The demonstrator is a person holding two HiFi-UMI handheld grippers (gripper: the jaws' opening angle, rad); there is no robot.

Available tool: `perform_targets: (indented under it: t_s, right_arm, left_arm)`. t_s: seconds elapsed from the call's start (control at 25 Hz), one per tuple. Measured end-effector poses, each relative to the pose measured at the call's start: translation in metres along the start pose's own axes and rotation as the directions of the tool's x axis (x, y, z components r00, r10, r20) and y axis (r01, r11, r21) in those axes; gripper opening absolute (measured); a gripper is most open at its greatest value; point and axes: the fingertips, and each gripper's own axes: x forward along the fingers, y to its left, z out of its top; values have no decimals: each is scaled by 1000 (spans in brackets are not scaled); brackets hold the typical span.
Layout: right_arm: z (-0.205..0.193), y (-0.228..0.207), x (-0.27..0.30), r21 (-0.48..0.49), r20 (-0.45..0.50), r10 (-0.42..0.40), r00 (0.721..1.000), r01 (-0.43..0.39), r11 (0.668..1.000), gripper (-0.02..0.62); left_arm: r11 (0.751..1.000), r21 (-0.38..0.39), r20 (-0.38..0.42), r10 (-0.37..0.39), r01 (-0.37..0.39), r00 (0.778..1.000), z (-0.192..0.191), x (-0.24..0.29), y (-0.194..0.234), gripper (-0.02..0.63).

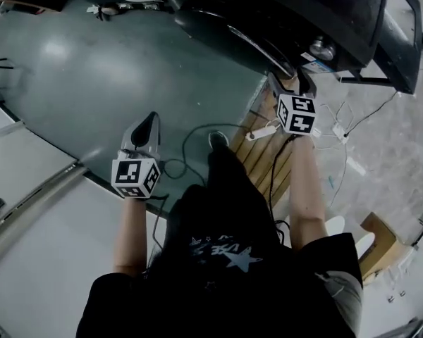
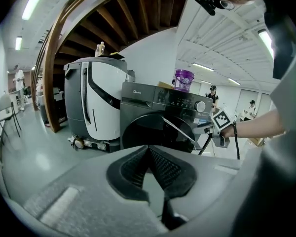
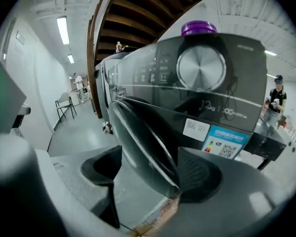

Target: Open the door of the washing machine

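Observation:
The dark grey washing machine (image 2: 163, 105) stands ahead with its round door (image 2: 180, 132) swung partly out. My right gripper (image 3: 153, 174) is at that door (image 3: 138, 132). Its jaws stand wide apart with the door's free edge between them, the rim lying against the right finger (image 3: 200, 177). From the head view, the right gripper (image 1: 285, 83) reaches to the machine's front (image 1: 282, 13). The left gripper (image 1: 149, 122) hangs over the floor, well back from the machine. Its pads (image 2: 149, 154) meet, with nothing between them.
A wooden pallet (image 1: 264, 153) with a white power strip (image 1: 262, 131) and cables lies under the machine. A purple bucket (image 2: 183, 79) sits on top. A white and grey machine (image 2: 93, 102) stands to the left, a chair (image 2: 2, 115) farther off. People stand in the background.

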Motion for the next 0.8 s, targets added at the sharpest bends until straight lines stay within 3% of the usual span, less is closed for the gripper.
perform_targets:
  t_s: [0.28, 0.56, 0.64, 0.8]
  right_arm:
    - [-24, -18, 51, -87, -122, 41, 992, -52, 995, 347]
    - [-38, -14, 56, -272, -100, 45, 994, -71, 960, 347]
    - [-43, -14, 58, -340, -136, 37, 990, -82, 937, 347]
    - [-54, -12, 63, -507, -191, 19, 981, -115, 854, 340]
  left_arm:
    - [999, 36, -41, -20, 22, 999, 25, 39, 0, 10]
    - [997, 62, -57, -52, 55, 997, 27, 63, -9, 10]
    - [995, 59, -68, -77, 81, 995, 22, 69, -12, 11]
    - [987, 54, -94, -145, 151, 985, 8, 84, -17, 10]
